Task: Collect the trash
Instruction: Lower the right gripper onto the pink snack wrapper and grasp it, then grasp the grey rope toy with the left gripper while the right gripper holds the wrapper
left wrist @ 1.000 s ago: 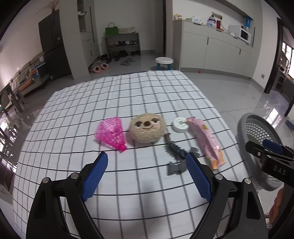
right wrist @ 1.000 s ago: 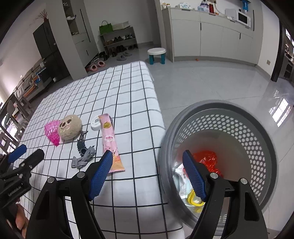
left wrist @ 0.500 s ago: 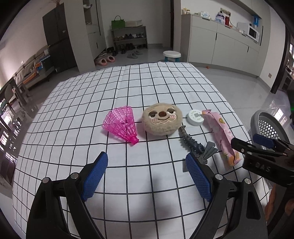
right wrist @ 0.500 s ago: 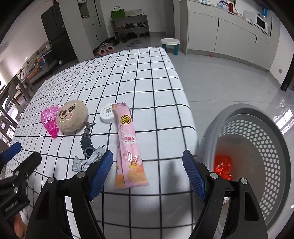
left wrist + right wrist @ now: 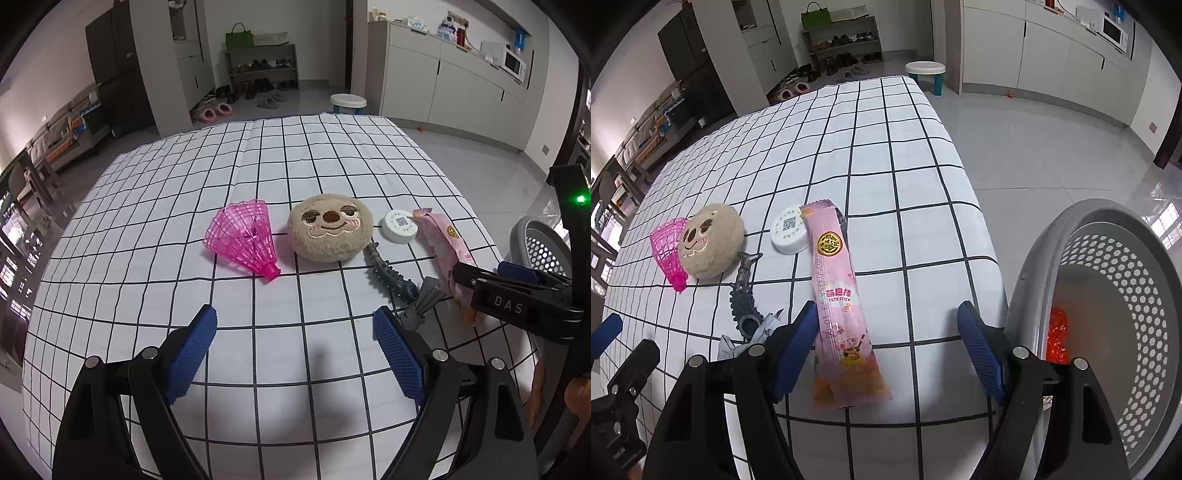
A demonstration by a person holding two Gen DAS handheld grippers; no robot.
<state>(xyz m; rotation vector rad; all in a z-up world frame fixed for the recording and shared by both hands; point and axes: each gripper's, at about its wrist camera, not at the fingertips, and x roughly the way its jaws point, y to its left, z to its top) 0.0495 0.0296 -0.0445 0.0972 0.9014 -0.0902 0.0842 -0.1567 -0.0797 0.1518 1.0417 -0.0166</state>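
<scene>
Partly, right tool (image 5: 513,291) hides pink wrapper (image 5: 445,254); basket (image 5: 535,247) cut off

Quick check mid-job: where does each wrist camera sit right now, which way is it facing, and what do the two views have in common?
Left wrist: behind the open left tool, above the checked tablecloth, facing the pink plastic mesh shuttlecock and round tan plush sloth face; the right tool enters at right.
Right wrist: behind the open right tool, near the table's edge, over the long pink snack wrapper, with the grey perforated basket at right; the left tool shows lower left.
Shared: every tabletop item, the basket, the room.
</scene>
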